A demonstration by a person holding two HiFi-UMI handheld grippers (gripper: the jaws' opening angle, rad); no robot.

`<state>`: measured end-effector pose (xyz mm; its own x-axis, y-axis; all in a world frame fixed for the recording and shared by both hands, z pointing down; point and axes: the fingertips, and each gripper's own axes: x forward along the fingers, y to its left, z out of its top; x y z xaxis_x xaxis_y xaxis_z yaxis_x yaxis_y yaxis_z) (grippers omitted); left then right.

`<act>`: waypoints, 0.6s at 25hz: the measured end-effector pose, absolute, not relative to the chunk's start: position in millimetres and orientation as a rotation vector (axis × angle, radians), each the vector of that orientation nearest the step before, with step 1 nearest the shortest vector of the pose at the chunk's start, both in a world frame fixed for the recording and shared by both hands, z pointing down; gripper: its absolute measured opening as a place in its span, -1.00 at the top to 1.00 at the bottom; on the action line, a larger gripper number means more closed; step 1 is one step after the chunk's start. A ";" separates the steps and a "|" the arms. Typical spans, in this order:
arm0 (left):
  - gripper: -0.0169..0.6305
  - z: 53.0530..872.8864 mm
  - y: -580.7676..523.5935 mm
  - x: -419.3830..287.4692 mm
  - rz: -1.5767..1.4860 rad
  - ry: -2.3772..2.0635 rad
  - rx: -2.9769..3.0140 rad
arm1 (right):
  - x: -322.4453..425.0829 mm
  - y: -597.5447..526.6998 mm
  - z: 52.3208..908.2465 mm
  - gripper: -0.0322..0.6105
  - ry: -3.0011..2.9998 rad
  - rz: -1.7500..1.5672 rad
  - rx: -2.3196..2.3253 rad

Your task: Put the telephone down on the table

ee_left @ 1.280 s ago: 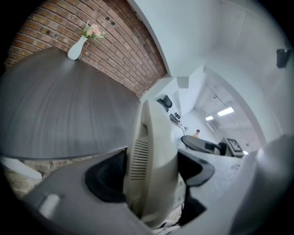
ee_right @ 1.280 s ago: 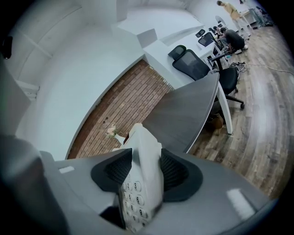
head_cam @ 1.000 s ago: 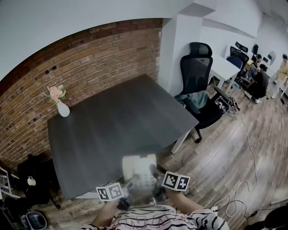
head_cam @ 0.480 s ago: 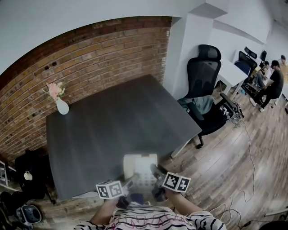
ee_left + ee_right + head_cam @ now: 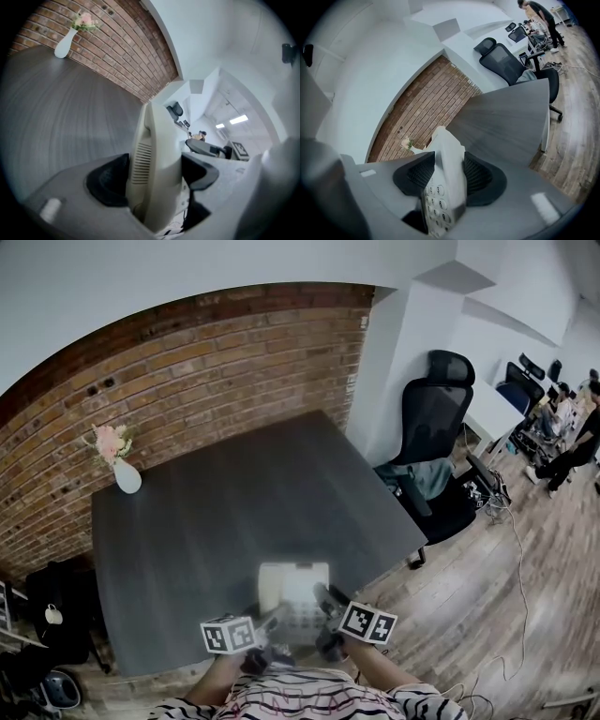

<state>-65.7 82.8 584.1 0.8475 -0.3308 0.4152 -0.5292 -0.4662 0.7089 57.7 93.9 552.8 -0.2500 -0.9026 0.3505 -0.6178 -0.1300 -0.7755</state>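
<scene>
A cream-white desk telephone (image 5: 293, 599) hangs over the near edge of the dark grey table (image 5: 234, 512), carried between both grippers. My left gripper (image 5: 273, 622) is shut on the phone's left side; in the left gripper view the phone's vented edge (image 5: 157, 168) fills the gap between the black pads. My right gripper (image 5: 324, 601) is shut on the phone's right side. In the right gripper view its pads clamp the phone (image 5: 446, 176) just above the keypad (image 5: 438, 208).
A white vase with pink flowers (image 5: 120, 465) stands at the table's far left corner by the brick wall (image 5: 187, 362). A black office chair (image 5: 441, 465) stands right of the table. People (image 5: 577, 427) sit at desks far right. Dark bags lie on the floor at left.
Both grippers and the phone have travelled forward together toward the table; the phone now overlaps the table's near edge more. Neither grip has altered.
</scene>
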 end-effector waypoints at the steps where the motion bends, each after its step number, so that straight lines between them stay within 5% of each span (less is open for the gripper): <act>1: -0.08 583.3 74.0 -65.1 0.272 -0.628 2.100 | 58.4 85.1 551.5 0.33 1.839 -1.324 -1.696; 15: -0.08 580.6 -30.2 -67.1 0.257 -0.662 2.085 | 55.4 -24.3 552.8 0.33 1.869 -1.348 -1.658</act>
